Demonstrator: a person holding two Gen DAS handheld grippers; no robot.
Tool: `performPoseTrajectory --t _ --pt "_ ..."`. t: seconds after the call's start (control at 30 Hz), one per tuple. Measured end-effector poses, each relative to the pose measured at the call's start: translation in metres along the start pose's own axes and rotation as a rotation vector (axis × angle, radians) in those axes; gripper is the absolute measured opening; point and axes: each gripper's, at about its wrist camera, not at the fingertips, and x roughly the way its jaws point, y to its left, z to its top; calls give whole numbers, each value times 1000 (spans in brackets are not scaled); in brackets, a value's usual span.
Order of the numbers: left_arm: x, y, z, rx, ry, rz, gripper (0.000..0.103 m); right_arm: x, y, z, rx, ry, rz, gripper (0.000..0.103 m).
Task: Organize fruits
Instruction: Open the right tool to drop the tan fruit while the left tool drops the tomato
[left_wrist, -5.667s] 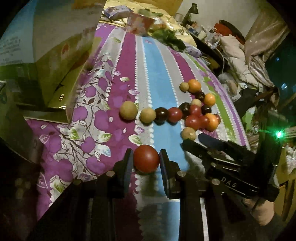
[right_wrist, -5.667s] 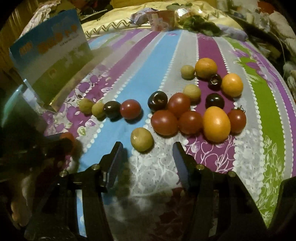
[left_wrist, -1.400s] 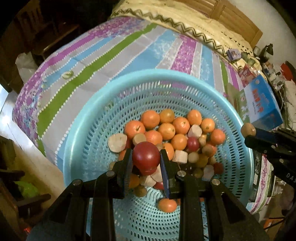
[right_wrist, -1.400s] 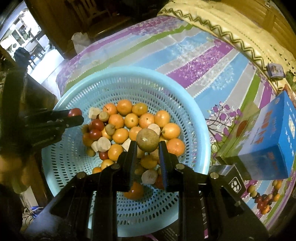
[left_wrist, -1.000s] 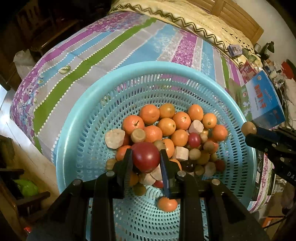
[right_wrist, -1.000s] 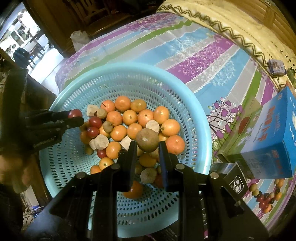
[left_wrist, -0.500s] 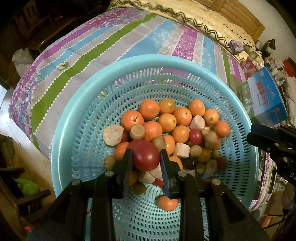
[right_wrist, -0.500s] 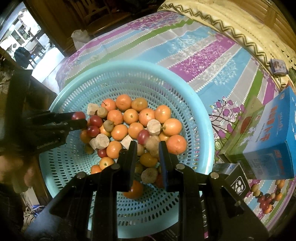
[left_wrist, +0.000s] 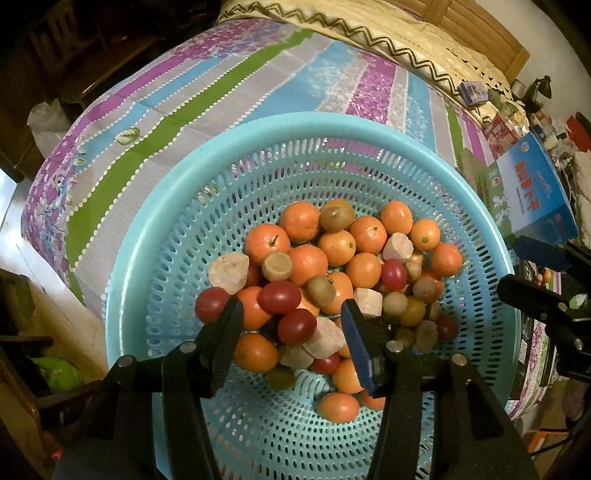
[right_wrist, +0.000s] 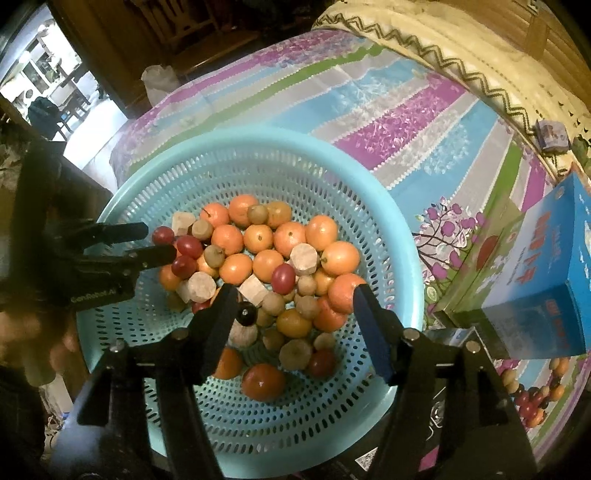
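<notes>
A light blue perforated basket (left_wrist: 155, 236) (right_wrist: 391, 236) holds a heap of oranges, red tomatoes, brown fruits and pale chunks. My left gripper (left_wrist: 291, 321) is open and empty above the heap's near side; a red tomato (left_wrist: 296, 326) lies between its fingers on the pile. It also shows in the right wrist view (right_wrist: 155, 240). My right gripper (right_wrist: 293, 295) is open and empty over the heap; in the left wrist view it shows at the right edge (left_wrist: 532, 269). More loose fruits (right_wrist: 532, 391) lie on the cloth at the lower right.
The basket rests on a striped purple, blue and green cloth (left_wrist: 229, 85). A blue and green box (left_wrist: 532, 188) (right_wrist: 535, 273) stands right of the basket. Dark furniture and floor lie beyond the cloth's left edge.
Both grippers have opened. The red tomato left my left gripper and the brown fruit left my right gripper; both now lie in the basket.
</notes>
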Motion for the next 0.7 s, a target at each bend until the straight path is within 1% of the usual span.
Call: performPoseTrajectory --t 0.4,0.7 --pt "0 -6 1 5 -2 3 56 -6 -4 1 1 -26 -7 66" --pt "-11 -20 1 22 -28 4 56 -20 -9 -4 -5 -52 -11 66"
